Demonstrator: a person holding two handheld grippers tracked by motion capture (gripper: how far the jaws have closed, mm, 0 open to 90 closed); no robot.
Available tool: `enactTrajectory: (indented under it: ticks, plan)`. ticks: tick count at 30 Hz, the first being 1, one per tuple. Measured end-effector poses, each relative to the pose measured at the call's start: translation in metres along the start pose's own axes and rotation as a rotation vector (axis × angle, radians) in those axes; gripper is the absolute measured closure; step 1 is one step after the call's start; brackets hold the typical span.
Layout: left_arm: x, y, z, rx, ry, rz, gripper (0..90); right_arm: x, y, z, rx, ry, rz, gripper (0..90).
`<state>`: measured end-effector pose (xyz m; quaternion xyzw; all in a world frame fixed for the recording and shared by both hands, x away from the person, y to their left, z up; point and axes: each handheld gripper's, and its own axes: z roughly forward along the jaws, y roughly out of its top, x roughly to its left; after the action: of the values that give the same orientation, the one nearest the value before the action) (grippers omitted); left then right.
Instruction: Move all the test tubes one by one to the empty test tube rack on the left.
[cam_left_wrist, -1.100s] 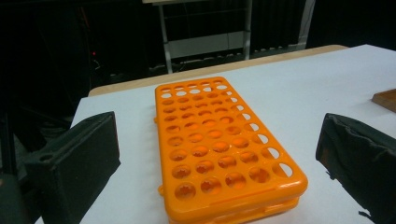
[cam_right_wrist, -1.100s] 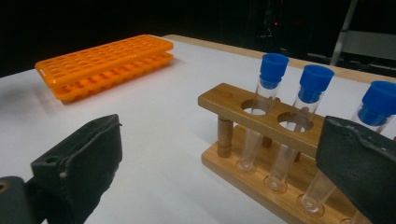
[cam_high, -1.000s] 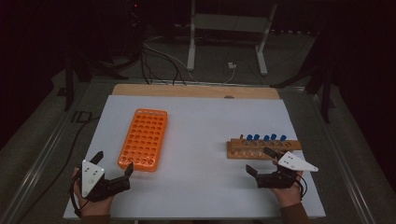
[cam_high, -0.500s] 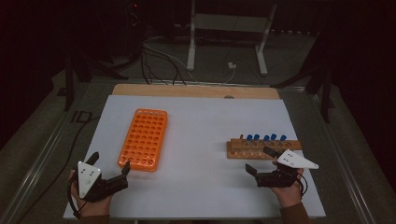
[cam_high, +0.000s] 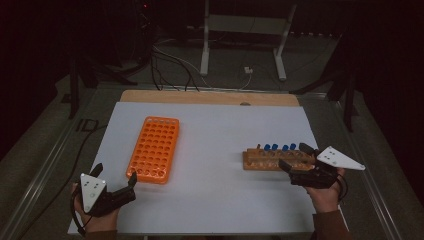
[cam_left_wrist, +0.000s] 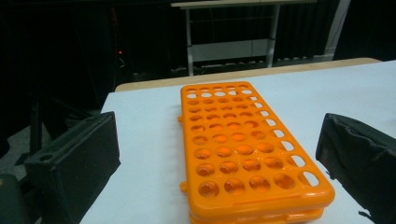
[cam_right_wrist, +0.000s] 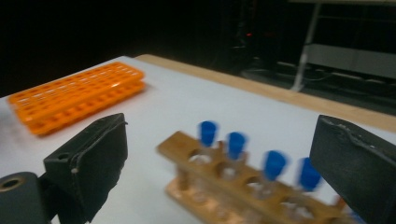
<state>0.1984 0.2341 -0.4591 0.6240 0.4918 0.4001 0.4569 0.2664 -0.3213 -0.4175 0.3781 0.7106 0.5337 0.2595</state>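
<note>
Left tool (cam_high: 116, 192) is wide apart, just beside the orange rack's (cam_high: 155, 149) near end. Right tool (cam_high: 295, 161) is wide apart too, by the wooden rack (cam_high: 260, 160) of blue-capped tubes (cam_high: 274, 148) on the worktop (cam_high: 220, 200).

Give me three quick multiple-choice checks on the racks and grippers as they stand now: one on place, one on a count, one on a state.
1. Where is the orange rack relative to the wooden rack?
A. to its left
B. to its right
C. stacked on it

2. How many blue-capped tubes stand in the wooden rack?
A. one
B. four
C. nine

3. How is the right gripper set?
A. shut on a tube
B. open, holding nothing
C. shut on the orange rack

Answers:
1. A, the high view shows it on the table's left half.
2. B, the right gripper view shows four blue caps in a row.
3. B, its jaws stand wide apart around the tubes.
</note>
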Motion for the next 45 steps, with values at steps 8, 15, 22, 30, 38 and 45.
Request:
enactTrajectory:
  ticks: [8, 15, 22, 30, 38, 45]
  plan:
    - [-0.003, -0.001, 0.002, 0.011, -0.012, 0.01, 0.3, -0.036, -0.004, -0.005, 0.02, -0.096, 0.057, 5.3]
    - [-0.003, -0.002, 0.004, 0.019, -0.02, 0.01, 0.3, -0.056, -0.015, -0.005, 0.051, -0.148, 0.107, 14.4]
    - [-0.004, -0.003, 0.004, 0.02, -0.023, 0.016, 0.3, -0.061, -0.026, -0.003, 0.097, -0.162, 0.117, 43.2]
    - [-0.004, -0.003, 0.004, 0.022, -0.025, 0.017, 0.3, -0.062, -0.035, 0.01, 0.165, -0.153, 0.091, 66.9]
    - [-0.005, -0.003, 0.004, 0.022, -0.03, 0.018, 0.3, -0.062, -0.037, 0.019, 0.199, -0.174, 0.073, 71.5]
    - [-0.005, -0.003, 0.005, 0.024, -0.033, 0.017, 0.3, -0.057, -0.041, 0.02, 0.203, -0.199, 0.045, 76.0]
